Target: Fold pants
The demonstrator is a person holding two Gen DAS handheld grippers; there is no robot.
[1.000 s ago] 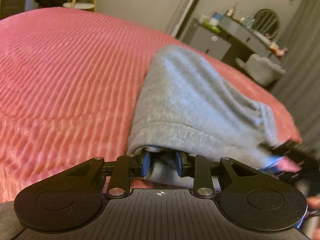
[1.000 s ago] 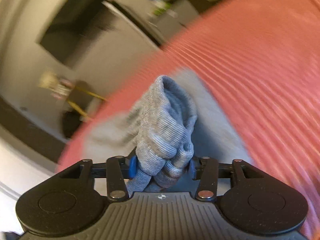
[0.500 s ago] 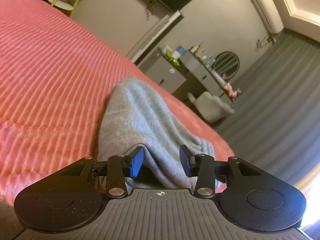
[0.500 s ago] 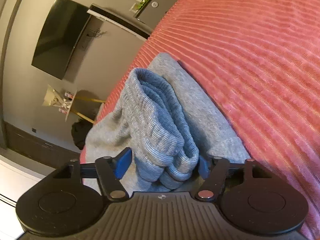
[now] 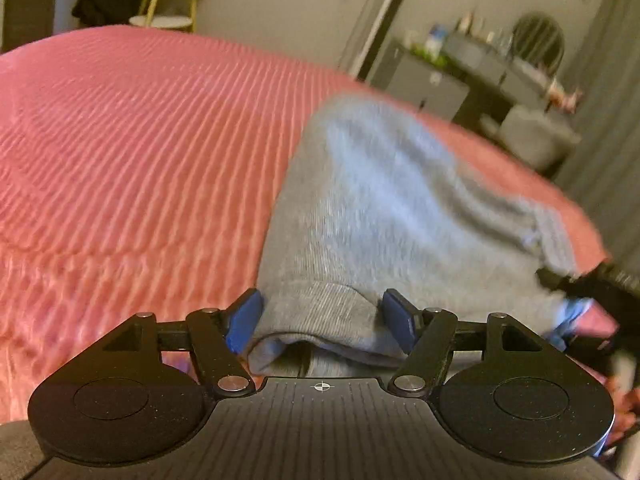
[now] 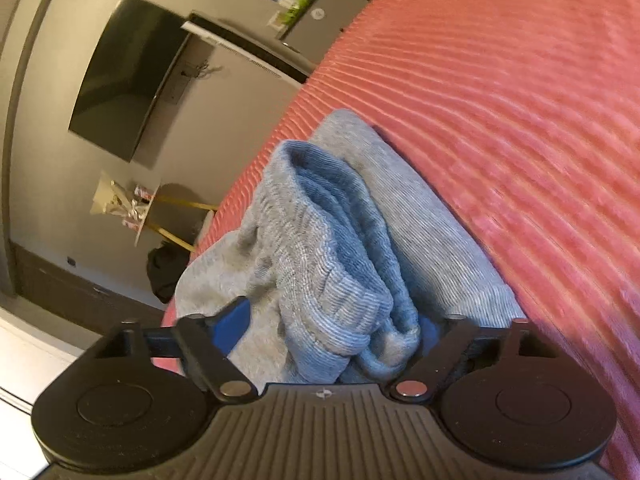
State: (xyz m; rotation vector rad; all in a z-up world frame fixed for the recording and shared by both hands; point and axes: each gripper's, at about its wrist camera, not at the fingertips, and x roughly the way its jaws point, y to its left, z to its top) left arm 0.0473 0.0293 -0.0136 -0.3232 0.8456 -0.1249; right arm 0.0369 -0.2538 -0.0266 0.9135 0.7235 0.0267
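Grey sweatpants [image 5: 392, 200] lie folded on the pink ribbed bedspread [image 5: 132, 152]. My left gripper [image 5: 322, 322] is open, its blue pads [image 5: 244, 320] standing wide on either side of a ribbed hem at the near edge. My right gripper [image 6: 328, 330] is open too, with the bunched ribbed cuffs [image 6: 332, 264] lying loose between its blue pads [image 6: 230, 326]. The right gripper also shows in the left wrist view [image 5: 588, 292], at the pants' right corner. The pants also show in the right wrist view [image 6: 420, 220].
The bedspread [image 6: 520, 120] spreads wide around the pants. Beyond the bed stand a dresser with bottles [image 5: 440, 76], a grey chair [image 5: 536, 136], a curtain [image 5: 612, 120], a gold-legged side table [image 5: 160, 20] and a wall television [image 6: 132, 76].
Both grippers have opened and let go of the pants. The left camera has tilted back down toward the bed. The cuffs have slumped between the right pads.
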